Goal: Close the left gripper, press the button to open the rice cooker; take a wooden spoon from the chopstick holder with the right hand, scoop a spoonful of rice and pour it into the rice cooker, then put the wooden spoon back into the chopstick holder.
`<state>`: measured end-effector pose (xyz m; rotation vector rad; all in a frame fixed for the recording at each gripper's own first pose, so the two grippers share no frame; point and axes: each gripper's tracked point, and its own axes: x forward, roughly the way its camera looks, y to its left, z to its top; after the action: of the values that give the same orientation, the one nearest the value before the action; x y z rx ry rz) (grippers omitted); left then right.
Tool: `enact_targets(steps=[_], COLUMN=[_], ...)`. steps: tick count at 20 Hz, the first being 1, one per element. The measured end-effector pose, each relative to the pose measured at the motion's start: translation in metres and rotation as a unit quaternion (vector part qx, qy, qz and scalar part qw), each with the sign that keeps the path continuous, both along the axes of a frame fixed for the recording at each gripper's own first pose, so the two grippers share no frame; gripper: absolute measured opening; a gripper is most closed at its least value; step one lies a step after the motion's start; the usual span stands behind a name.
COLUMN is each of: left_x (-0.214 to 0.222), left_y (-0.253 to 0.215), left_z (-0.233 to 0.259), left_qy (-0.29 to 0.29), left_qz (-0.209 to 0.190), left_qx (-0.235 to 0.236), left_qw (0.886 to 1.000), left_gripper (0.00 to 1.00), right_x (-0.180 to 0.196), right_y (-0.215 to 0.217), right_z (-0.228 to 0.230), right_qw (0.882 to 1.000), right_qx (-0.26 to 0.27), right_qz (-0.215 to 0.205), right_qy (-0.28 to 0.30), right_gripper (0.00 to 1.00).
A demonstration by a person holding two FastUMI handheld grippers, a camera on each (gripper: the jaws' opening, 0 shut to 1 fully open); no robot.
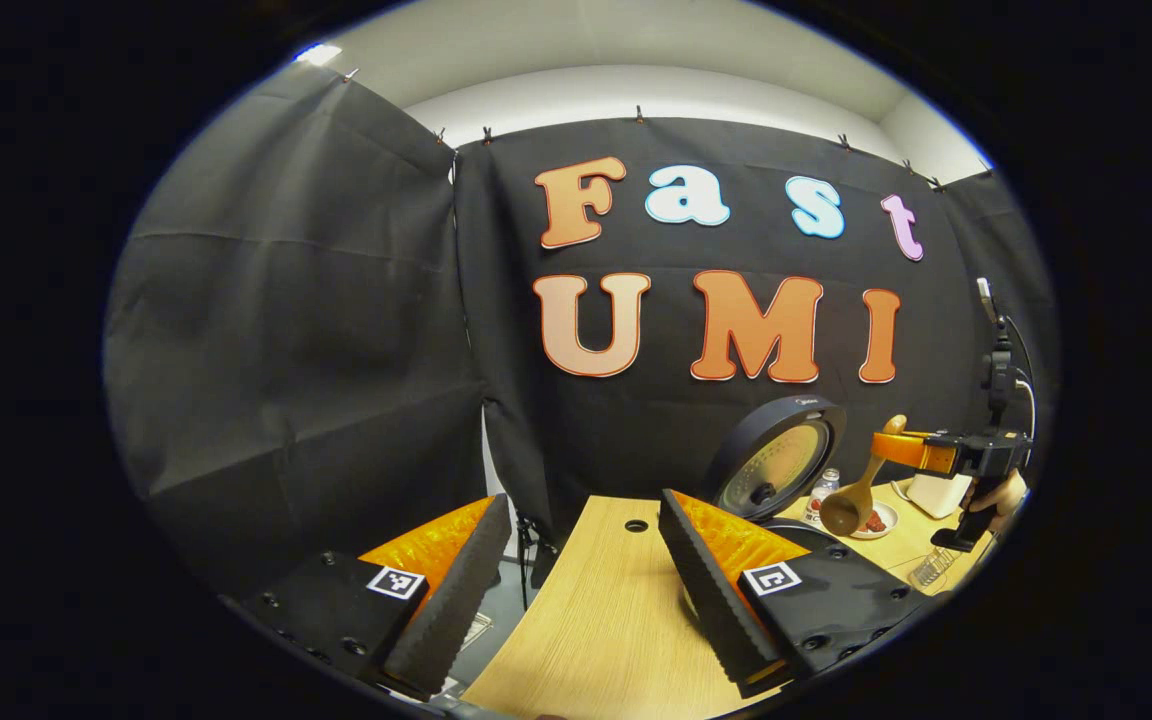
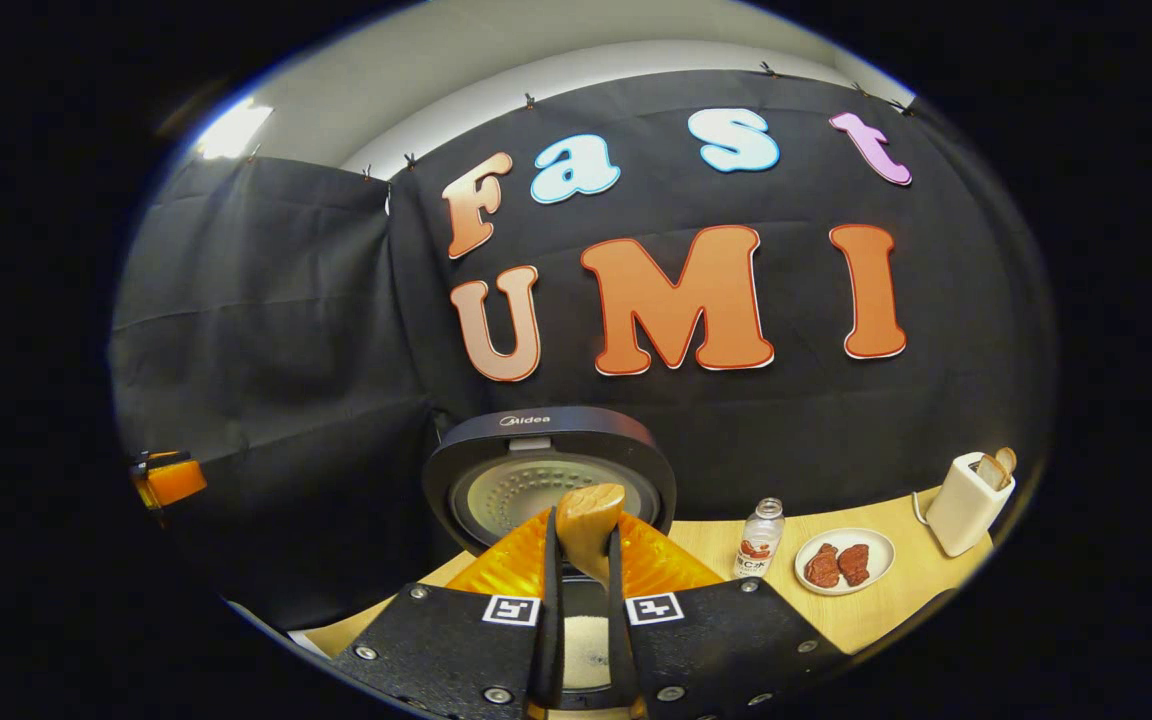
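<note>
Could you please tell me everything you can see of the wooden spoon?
The light-brown wooden spoon has a deep round bowl and a curved handle. The right gripper is shut on its handle. In the left gripper view it hangs bowl-down above the table, beside the open black rice cooker lid. Whether it holds rice can't be seen.

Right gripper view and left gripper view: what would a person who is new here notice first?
Most striking is the rice cooker at the back of the wooden table, its round lid standing open. The right tongs grip a wooden spoon by the handle; from the left gripper view its bowl hangs beside the cooker. The left tongs are open and empty over the table's near edge.
</note>
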<state>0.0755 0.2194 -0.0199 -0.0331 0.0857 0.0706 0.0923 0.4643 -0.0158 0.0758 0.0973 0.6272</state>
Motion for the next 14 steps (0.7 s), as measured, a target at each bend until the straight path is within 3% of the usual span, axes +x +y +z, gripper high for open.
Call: enact_targets(steps=[1, 6, 8, 14], left_x=[0.001, 0.005, 0.004, 0.011], left_y=[0.000, -0.011, -0.012, -0.049], left_z=[0.002, 0.011, 0.015, 0.027], left_qy=[-0.003, -0.015, -0.019, -0.031], left_qz=[0.004, 0.005, 0.016, -0.012], left_qx=[-0.005, -0.026, -0.021, -0.033], left_qw=[1.000, 1.000, 0.999, 0.999], left_gripper=[1.00, 0.94, 1.00, 0.95], right_x=[0.001, 0.010, 0.013, 0.022], right_y=[-0.003, -0.029, -0.049, -0.123], right_z=[0.000, 0.013, 0.018, 0.021], right_qw=[1.000, 0.999, 0.999, 0.998], right_qx=[0.005, 0.037, 0.042, 0.043], right_qz=[0.001, -0.005, -0.013, -0.053], right_qy=[0.004, 0.012, 0.012, 0.011], right_gripper=[0.17, 0.17, 0.17, 0.17])
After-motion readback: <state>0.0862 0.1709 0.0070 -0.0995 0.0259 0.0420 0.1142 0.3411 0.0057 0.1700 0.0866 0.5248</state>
